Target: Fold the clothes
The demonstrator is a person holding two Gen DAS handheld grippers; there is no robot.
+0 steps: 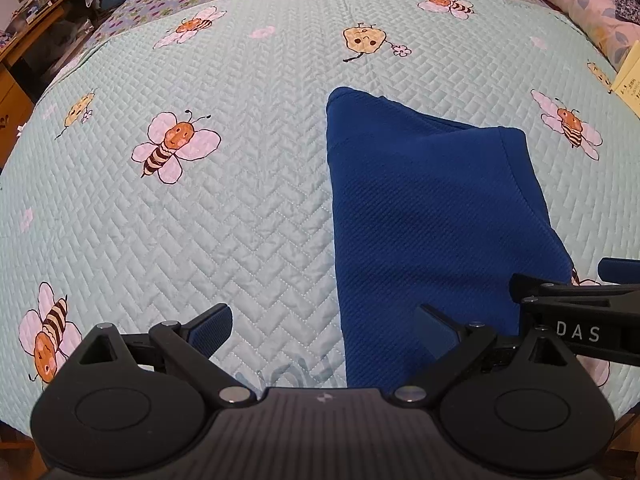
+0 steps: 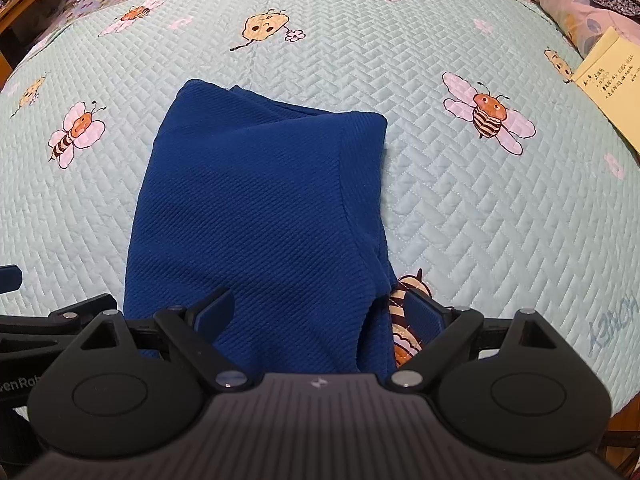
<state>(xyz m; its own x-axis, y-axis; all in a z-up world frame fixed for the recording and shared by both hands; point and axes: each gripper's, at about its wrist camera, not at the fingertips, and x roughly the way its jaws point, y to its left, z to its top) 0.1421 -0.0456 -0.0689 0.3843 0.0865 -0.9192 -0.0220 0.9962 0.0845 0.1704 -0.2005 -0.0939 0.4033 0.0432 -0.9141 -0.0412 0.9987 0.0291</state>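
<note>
A dark blue knit garment [image 1: 432,216] lies folded into a narrow stack on the pale green bee-print quilt [image 1: 240,208]. My left gripper [image 1: 324,328] stands open over the quilt at the garment's near left edge, nothing between its fingers. In the right wrist view the same blue garment [image 2: 264,208] fills the middle. My right gripper [image 2: 320,316] hangs open above its near end, the left finger over the cloth and the right finger over a bee print beside it. Neither gripper holds the cloth.
A yellow handwritten paper [image 2: 612,88] lies at the quilt's right edge. A floral pillow [image 2: 568,0] and dark patterned fabric sit at the far right. Wooden shelves [image 1: 36,20] with clutter stand at the far left. The other gripper's body [image 1: 580,316] is close on the right.
</note>
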